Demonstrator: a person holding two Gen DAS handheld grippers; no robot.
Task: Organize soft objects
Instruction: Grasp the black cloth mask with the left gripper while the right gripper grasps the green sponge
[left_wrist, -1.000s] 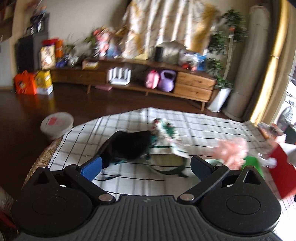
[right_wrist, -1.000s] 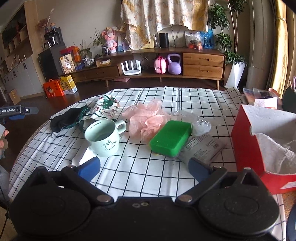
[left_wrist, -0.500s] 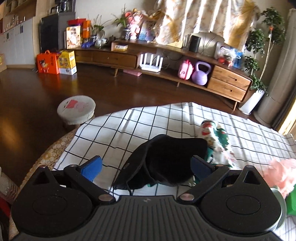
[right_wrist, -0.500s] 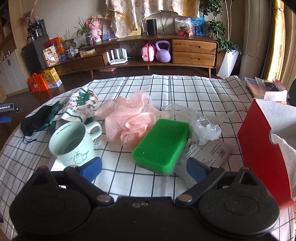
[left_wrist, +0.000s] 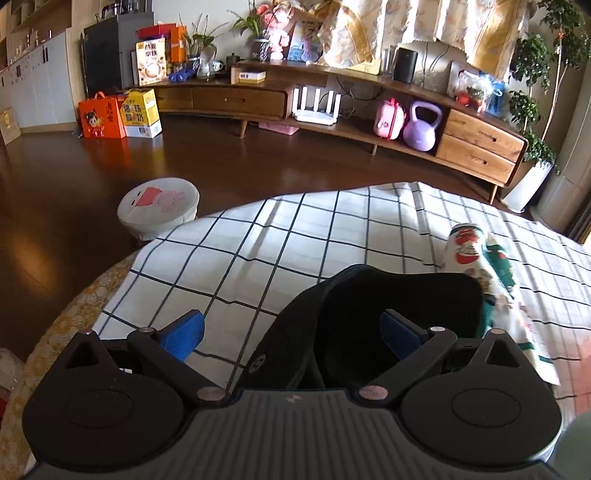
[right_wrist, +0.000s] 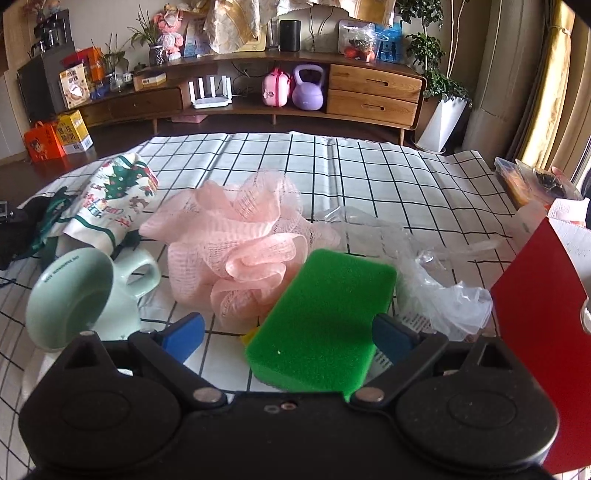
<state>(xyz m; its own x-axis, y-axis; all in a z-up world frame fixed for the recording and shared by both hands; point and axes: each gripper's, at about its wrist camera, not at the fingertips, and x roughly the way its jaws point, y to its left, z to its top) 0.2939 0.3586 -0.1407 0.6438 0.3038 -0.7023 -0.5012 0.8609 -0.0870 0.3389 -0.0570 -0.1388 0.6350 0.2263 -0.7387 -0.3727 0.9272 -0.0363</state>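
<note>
We hold both tongs released: left tongs (left_wrist: 291, 334) at the black fabric cap (left_wrist: 388, 306), right tongs (right_wrist: 288, 332) at the green rectangular foam sponge (right_wrist: 325, 317); nothing sorted yet

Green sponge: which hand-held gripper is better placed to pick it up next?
Right. The right hand-held gripper is open with the green sponge between its fingers; the left hand-held gripper is over the black cloth.
</note>
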